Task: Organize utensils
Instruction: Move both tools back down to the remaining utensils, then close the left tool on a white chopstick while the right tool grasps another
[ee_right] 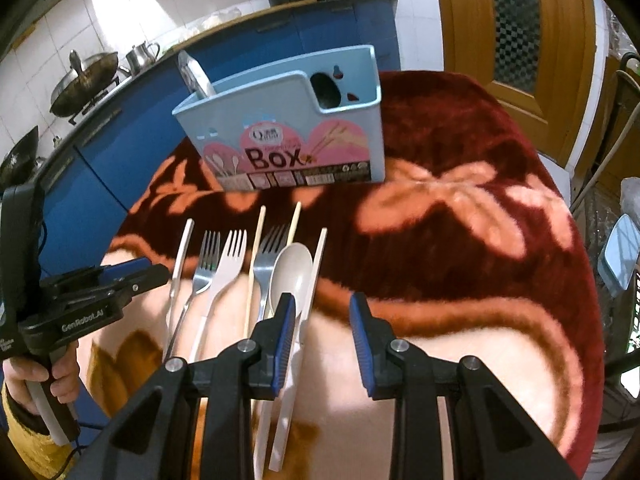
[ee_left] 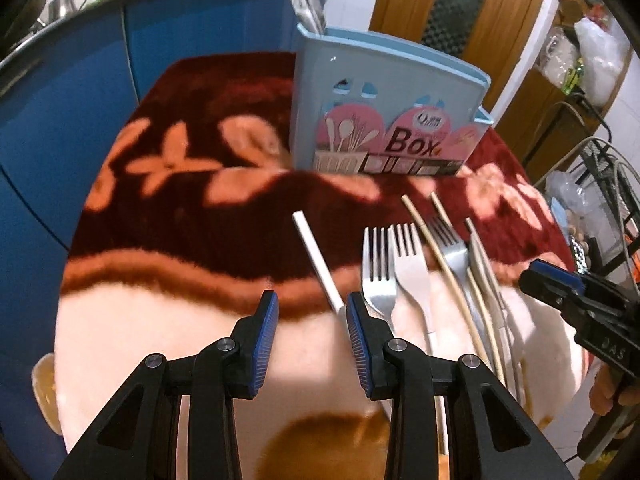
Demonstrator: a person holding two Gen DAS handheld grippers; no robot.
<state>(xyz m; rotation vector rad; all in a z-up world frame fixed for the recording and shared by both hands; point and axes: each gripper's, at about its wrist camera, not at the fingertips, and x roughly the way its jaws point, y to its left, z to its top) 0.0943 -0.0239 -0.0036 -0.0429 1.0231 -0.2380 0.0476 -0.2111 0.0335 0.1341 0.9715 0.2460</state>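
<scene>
Both grippers, left [ee_left: 308, 320] and right [ee_right: 323, 322], hover spread and empty over the near end of the utensils [ee_right: 224, 264], a row lying before the box [ee_right: 296, 136].

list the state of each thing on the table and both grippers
light blue plastic utensil box: upright on the blanket, one metal utensil standing in it
three forks: flat in a row, tines toward the box
beige plastic spoon: flat, bowl up
thin wooden chopsticks: flat among the forks
left gripper: open, empty
right gripper: open, empty
</scene>
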